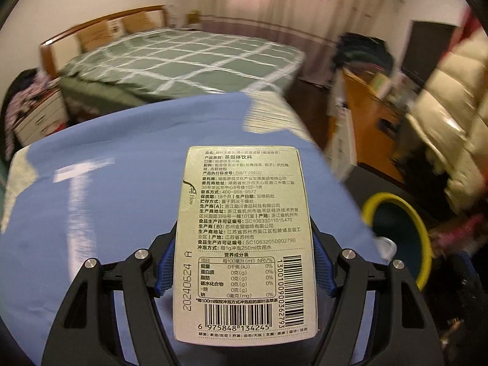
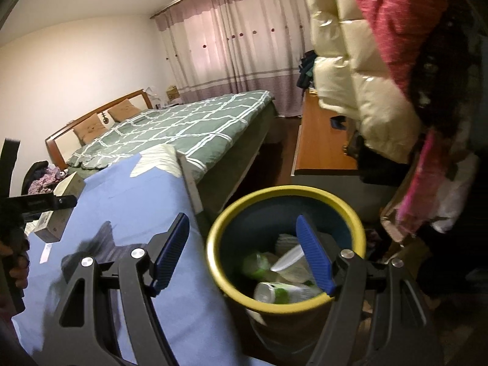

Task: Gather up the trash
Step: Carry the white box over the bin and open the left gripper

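Tea box (image 1: 245, 244) clamped in my left gripper (image 1: 244, 259), blue pads pressing both long sides, barcode face toward the camera, above the blue-covered counter (image 1: 91, 213). My right gripper (image 2: 244, 253) stands apart, nothing between its pads, over the yellow-rimmed bin (image 2: 241, 204) beside the counter; bottles (image 2: 280, 292) and wrappers lie inside

A blue cloth (image 2: 128, 201) covers the surface under both grippers; left of the right gripper, a small white slip, perhaps paper (image 2: 46, 251), lies on it.
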